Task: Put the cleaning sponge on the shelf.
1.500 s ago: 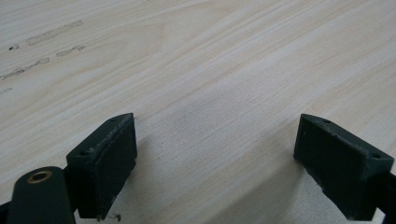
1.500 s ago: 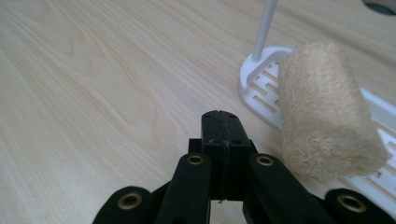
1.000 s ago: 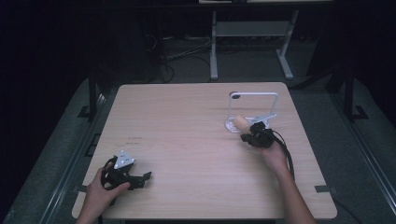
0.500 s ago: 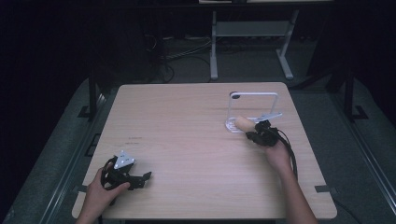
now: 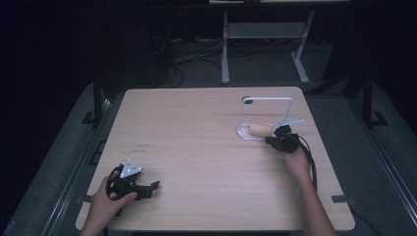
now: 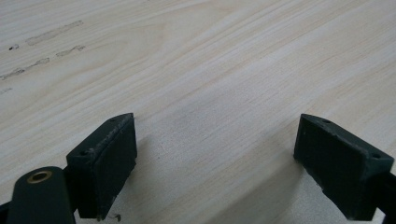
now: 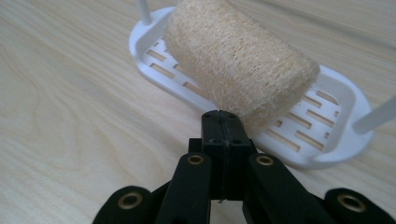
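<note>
Pale wood table (image 5: 196,142) carries a white slotted tray (image 7: 327,140) with an upright frame near its far right; a tan loofah roll (image 7: 238,65) lies in the tray. The right gripper (image 7: 223,122) sits just before the loofah, jaws pressed together on nothing; the left gripper (image 6: 217,158) rests near the front left edge, jaws wide apart over bare wood.

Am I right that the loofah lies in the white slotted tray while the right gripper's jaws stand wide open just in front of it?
Not quite: the right gripper has its jaws pressed shut, as the right gripper view shows. The loofah does lie in the white slotted tray, just ahead of it.
</note>
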A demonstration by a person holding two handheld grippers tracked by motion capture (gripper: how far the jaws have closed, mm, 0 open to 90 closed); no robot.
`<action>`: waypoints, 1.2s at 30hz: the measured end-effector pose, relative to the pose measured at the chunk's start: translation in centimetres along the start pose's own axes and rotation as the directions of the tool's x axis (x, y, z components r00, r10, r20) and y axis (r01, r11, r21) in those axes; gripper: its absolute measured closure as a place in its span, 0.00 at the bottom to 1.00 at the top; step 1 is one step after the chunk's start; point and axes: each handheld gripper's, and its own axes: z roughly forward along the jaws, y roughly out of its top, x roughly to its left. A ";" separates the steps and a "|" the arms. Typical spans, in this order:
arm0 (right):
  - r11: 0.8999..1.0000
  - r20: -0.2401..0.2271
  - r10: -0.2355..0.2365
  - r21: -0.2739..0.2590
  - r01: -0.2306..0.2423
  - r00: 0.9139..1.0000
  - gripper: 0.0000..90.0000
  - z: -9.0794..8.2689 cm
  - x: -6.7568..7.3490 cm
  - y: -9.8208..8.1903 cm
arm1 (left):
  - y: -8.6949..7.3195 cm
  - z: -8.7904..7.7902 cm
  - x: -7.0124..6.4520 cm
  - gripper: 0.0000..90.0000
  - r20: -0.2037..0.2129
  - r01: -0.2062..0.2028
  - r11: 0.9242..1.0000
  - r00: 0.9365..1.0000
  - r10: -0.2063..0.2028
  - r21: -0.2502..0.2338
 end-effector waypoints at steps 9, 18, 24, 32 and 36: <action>0.999 0.050 0.034 -0.025 -0.033 0.998 1.00 0.0 -1.3 -0.3 | 0.0 0.0 0.0 0.14 0.000 0.001 1.000 1.000 -0.001 -0.001; 0.999 0.051 0.041 -0.031 -0.039 0.998 1.00 -0.2 -1.3 -0.3 | 0.0 0.0 0.0 0.14 0.000 0.000 1.000 1.000 0.000 -0.001; 0.999 0.034 0.029 -0.039 -0.027 0.999 1.00 -0.7 -0.7 -0.3 | 0.0 0.0 0.0 0.14 -0.001 -0.001 1.000 1.000 0.001 -0.001; 0.998 -0.008 0.014 -0.053 -0.015 1.000 0.92 -1.5 0.4 -0.1 | 0.0 0.0 0.0 0.14 0.000 0.000 1.000 1.000 0.000 0.001; 0.998 -0.022 0.011 -0.057 -0.013 1.000 0.86 -1.6 0.8 0.0 | 0.0 0.0 0.0 0.14 -0.001 -0.001 1.000 1.000 0.001 0.001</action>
